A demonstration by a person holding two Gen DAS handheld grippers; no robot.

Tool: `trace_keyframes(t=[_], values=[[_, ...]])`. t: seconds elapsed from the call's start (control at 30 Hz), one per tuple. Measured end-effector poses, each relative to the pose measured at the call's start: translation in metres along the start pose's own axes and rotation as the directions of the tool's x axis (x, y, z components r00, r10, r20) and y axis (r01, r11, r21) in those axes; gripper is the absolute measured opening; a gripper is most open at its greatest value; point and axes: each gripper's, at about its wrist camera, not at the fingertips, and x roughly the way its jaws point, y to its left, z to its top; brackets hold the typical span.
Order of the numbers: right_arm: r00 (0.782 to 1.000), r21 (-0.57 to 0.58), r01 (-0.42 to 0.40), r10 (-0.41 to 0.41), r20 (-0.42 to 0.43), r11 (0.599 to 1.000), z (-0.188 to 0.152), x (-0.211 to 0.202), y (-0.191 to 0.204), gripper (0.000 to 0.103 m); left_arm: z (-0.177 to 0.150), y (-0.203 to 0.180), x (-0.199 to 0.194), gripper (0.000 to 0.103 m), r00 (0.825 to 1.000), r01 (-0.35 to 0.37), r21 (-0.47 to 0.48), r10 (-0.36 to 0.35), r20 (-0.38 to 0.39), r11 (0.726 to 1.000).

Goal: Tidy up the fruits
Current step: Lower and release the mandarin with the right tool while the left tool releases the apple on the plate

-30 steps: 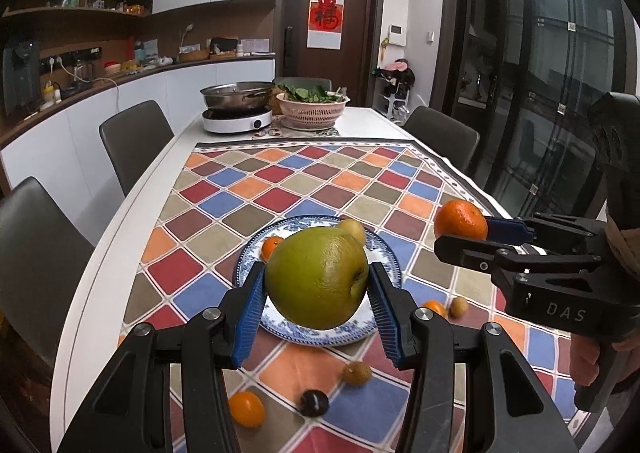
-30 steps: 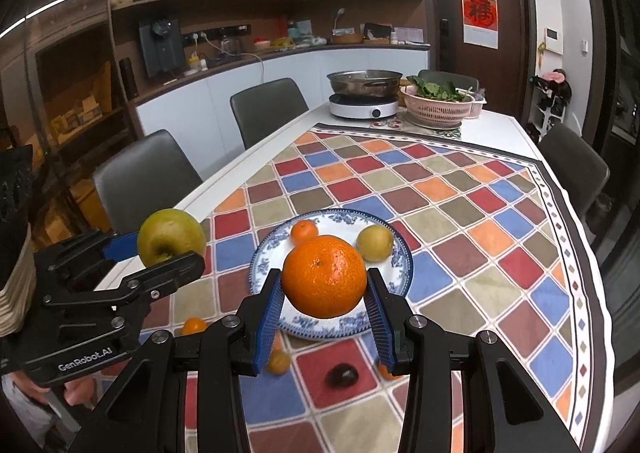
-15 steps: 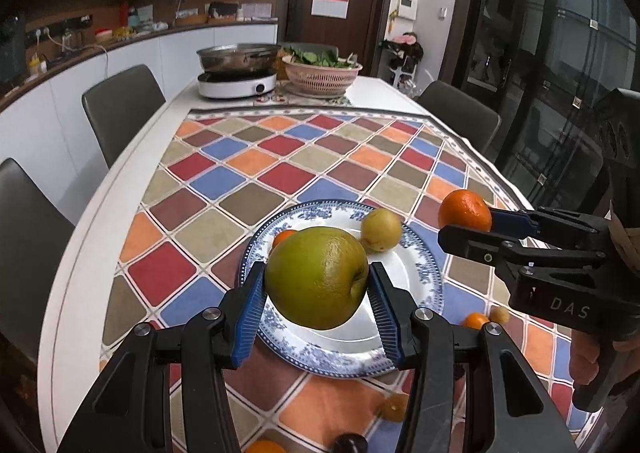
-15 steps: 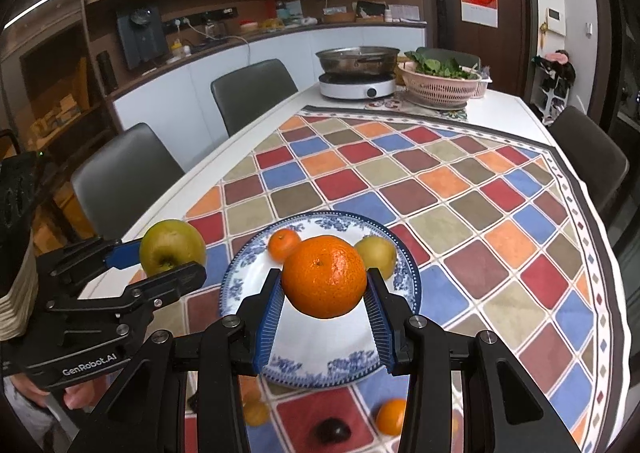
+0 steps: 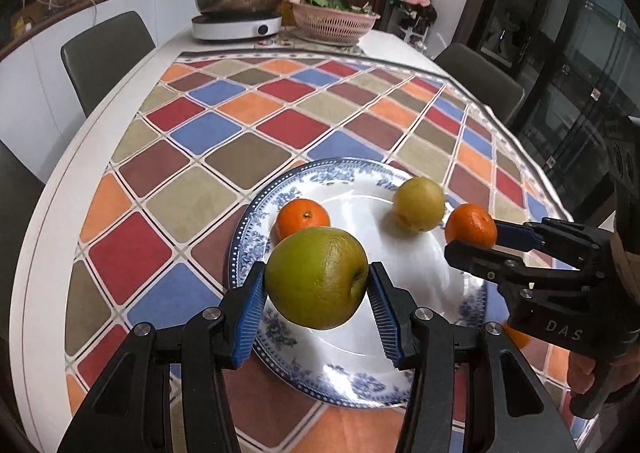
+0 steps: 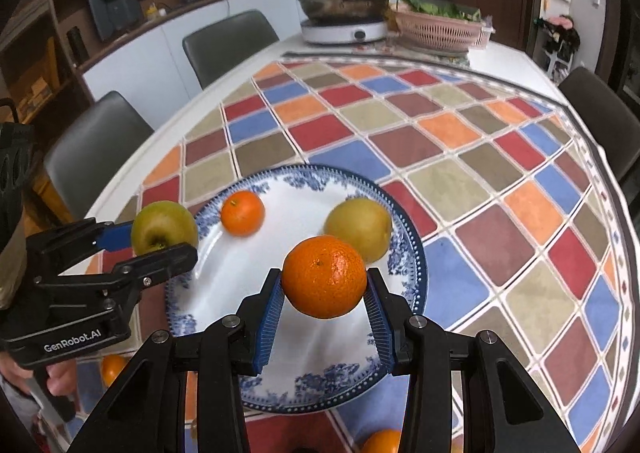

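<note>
Left gripper (image 5: 317,285) clamped on green apple (image 5: 317,277), blue pads (image 5: 251,317) pressing its two sides at the widest part, fruit carried above near-left rim of blue-and-white plate (image 5: 360,389). Probably firm, smooth-skinned and fairly heavy for its size; best held across the middle as now, since waxy skin could slide on ribbed pads if pinched nearer stem or base. On plate beyond: small tangerine (image 5: 304,218) at left, yellow pear-like fruit (image 5: 420,205) further right, apart from each other. Bare white centre free for landing.

Right gripper (image 6: 325,295) closed on orange (image 6: 325,276), held above near middle of plate. Likely lighter, with softer, slightly yielding peel; moderate squeeze at the equator enough, harder pressure liable to bruise. Round fruit apt to roll once released on glazed surface, so set down low.

Hard to make out: underside of both held fruits, hidden by own bulk and jaws. Loose orange fruit (image 6: 113,369) on checked cloth (image 6: 460,181) partly covered by left gripper body; another (image 6: 382,442) cut off at bottom edge. Person seen only as fingers (image 5: 580,377) on handle.
</note>
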Motion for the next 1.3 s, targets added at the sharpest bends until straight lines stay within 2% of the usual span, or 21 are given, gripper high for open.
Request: trace_keyframes(t=[0.4,0.97,1.0,1.07,1.3], values=[[0.997,0.012,0.001,0.000,-0.073,1.000,0.000,0.031,-0.006,0.042,0.003,0.009,0.033,0.050,0.996,0.000,-0.033,-0.003,-0.087,0.999],[0.994,0.018,0.028,-0.026,-0.105,0.999,-0.002,0.047,-0.011,0.043,0.006,0.009,0.040,0.050,0.992,-0.026,-0.023,0.023,-0.125,0.999],[0.994,0.021,0.031,-0.028,-0.101,0.999,-0.002,0.045,-0.010,0.045,0.006,0.009,0.038,0.050,0.992,-0.027,-0.022,0.024,-0.121,0.999],[0.995,0.023,0.044,-0.042,-0.088,0.999,-0.002,0.041,-0.010,0.057,0.007,0.008,0.033,0.050,0.993,-0.030,-0.017,0.028,-0.112,0.999],[0.999,0.014,0.047,-0.046,-0.014,0.999,-0.002,0.007,0.001,0.057,0.006,-0.002,-0.012,0.055,0.999,-0.040,0.013,0.040,-0.024,0.999]])
